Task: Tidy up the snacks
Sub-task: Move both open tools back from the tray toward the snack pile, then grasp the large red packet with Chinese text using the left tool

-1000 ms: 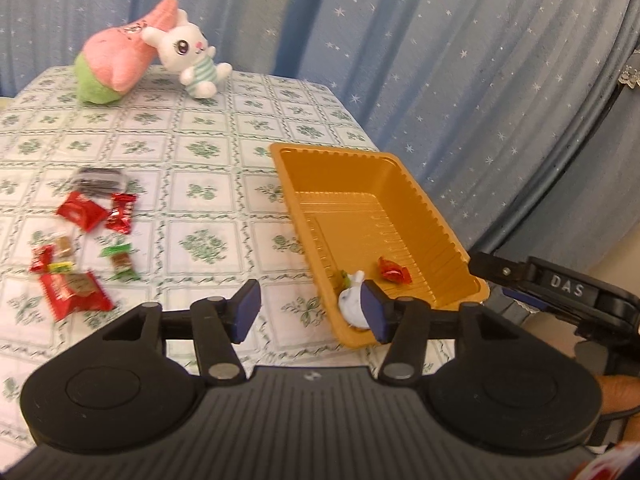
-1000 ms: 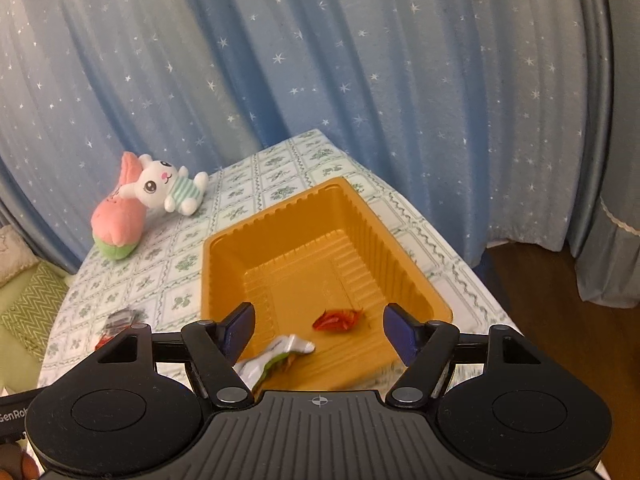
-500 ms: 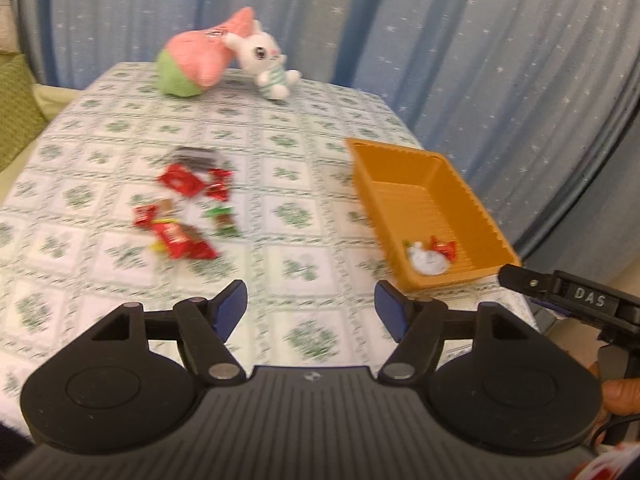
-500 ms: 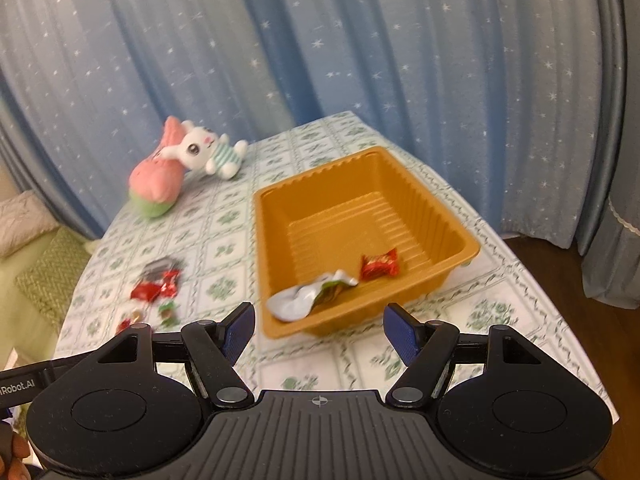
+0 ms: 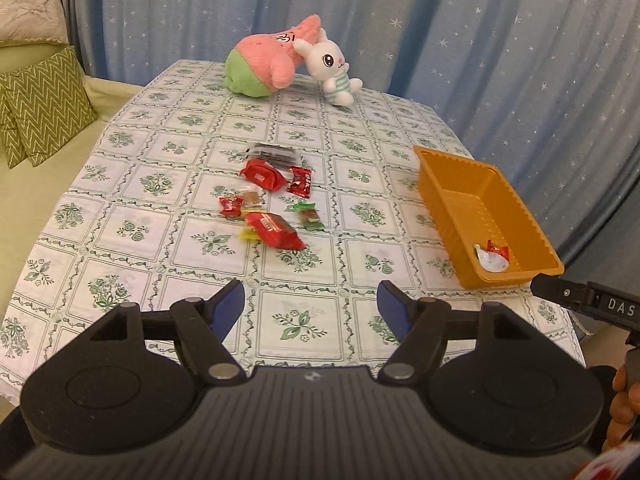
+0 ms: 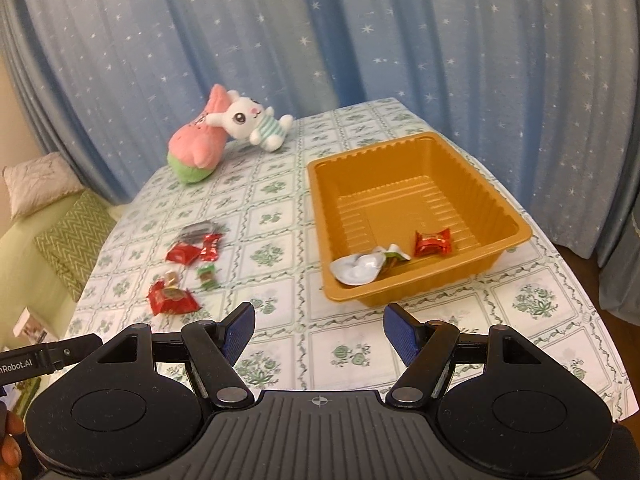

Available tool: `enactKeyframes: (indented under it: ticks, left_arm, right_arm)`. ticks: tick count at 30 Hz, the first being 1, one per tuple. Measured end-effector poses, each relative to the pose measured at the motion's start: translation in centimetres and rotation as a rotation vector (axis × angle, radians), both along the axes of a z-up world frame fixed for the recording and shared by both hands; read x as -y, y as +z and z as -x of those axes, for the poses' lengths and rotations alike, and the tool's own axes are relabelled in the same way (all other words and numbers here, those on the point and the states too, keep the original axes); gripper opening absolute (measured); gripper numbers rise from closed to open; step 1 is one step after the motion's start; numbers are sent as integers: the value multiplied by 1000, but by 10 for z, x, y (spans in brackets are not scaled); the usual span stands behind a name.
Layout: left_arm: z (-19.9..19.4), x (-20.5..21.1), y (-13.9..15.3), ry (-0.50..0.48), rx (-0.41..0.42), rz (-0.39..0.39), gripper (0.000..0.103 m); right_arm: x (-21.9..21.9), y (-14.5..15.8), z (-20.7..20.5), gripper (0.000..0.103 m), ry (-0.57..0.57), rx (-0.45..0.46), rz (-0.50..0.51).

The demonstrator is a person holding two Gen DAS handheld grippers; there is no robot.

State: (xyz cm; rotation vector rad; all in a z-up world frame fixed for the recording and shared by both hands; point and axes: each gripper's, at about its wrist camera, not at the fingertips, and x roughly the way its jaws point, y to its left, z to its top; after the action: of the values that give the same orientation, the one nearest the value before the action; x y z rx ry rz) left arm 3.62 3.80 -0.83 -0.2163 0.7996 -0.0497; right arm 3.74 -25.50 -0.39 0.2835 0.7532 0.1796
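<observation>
Plush toys — a pink-and-green one [image 5: 266, 62] with a white bunny [image 5: 332, 66] leaning on it — lay at the far end of the table [image 5: 120, 216], well beyond both grippers, with a starred blue curtain [image 6: 360, 32] behind and a green zigzag cushion [image 5: 44, 108] off to the left. Nothing stood between either gripper and the snacks.

The left gripper [image 5: 310, 306] hung above the near edge of the cloth, its jaws apart with nothing between them. The right gripper [image 6: 319, 330] was likewise parted and empty, its blue pads [image 6: 400, 336] clear of everything.

Ahead of the left gripper and slightly left lay the loose snacks [image 5: 272, 204] — red packets, a dark wrapper at the far side, small green-ended sweets — scattered at differing angles. The orange tray [image 6: 516, 226] sat just ahead of the right gripper, its long axis running away from it and a little to the right. In its near end lay a white wrapper [image 6: 356, 268] in the left corner and a red candy [image 6: 433, 241] just right of it, its twisted ends pointing sideways.
</observation>
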Motion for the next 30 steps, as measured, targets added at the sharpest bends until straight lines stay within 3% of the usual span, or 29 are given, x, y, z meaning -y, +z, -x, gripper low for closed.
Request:
enactKeyframes:
  ticks: [15,30]
  left_arm:
    - [-6,-12,-8,-17,-20,-33,71]
    - [-54,-27,-28,-168,-41,-170,71]
  right_arm:
    - [-24,-5,-6,71,53,-9,25]
    - [-67,-29,-35,71,170,-27,66]
